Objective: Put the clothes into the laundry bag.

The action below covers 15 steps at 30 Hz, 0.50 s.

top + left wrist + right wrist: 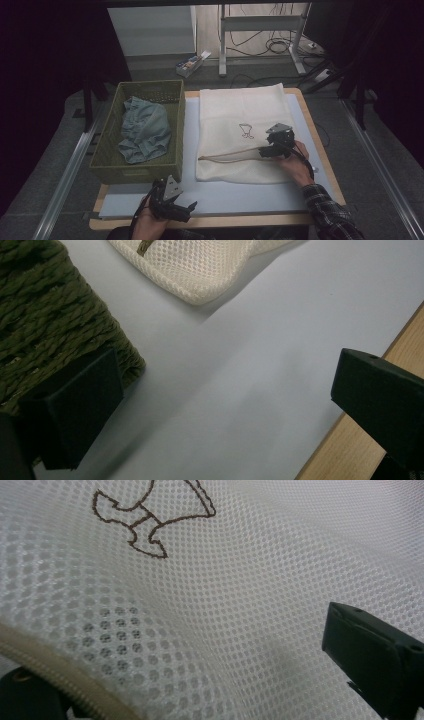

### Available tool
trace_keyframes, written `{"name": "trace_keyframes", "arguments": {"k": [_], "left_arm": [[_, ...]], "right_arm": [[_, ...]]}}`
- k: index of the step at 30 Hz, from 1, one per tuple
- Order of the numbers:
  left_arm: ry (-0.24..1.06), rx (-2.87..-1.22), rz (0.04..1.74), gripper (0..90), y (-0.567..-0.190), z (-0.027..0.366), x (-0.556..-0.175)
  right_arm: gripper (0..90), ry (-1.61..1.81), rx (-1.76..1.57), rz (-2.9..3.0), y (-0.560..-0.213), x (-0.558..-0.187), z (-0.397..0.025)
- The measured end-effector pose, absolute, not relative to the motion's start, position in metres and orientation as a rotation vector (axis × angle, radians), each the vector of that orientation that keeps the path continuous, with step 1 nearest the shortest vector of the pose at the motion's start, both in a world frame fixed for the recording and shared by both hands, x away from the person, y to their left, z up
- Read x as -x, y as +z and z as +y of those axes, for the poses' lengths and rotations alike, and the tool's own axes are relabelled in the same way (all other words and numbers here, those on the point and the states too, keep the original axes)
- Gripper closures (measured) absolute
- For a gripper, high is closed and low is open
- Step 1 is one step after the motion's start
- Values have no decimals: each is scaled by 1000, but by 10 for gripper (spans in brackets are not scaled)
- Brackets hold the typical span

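Dim floor and cables ring a pale mat (225, 197). At frame left, a green basket (107, 167) holds a blue garment (145, 127). Below it, the left gripper (187, 205) rests, jaws apart, empty. At centre, the mesh bag (240, 115) lies with its zipper edge (227, 156) running left to right; the right gripper (264, 150), nearer, has jaws spread at that edge's right end.

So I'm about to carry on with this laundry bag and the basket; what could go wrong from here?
The right gripper sits over the mesh bag at its zipper; a jaw could snag the open weave or catch one layer only. The left gripper hangs open close to the green basket's corner, so a careless swing might knock the basket, which holds a blue garment.
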State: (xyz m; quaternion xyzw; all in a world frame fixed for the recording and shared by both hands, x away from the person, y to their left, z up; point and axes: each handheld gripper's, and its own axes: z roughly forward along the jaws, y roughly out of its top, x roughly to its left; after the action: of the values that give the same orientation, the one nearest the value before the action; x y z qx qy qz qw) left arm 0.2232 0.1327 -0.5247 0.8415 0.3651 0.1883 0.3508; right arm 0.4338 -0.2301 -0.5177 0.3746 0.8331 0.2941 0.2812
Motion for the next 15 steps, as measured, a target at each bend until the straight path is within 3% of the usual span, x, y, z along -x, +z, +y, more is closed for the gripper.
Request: {"name": "trace_keyframes", "arguments": {"k": [2, 11, 15], "left_arm": [[489, -2181, 944, 0, -525, 132, -223], [490, -2184, 942, 0, -525, 132, -223], [492, -2189, 941, 2, -525, 132, -223]], "right_arm": [[161, 792, -1016, 2238, -515, -432, -229], [236, 777, -982, 2281, -510, -427, -228], [329, 756, -972, 2289, -508, -426, -228]]}}
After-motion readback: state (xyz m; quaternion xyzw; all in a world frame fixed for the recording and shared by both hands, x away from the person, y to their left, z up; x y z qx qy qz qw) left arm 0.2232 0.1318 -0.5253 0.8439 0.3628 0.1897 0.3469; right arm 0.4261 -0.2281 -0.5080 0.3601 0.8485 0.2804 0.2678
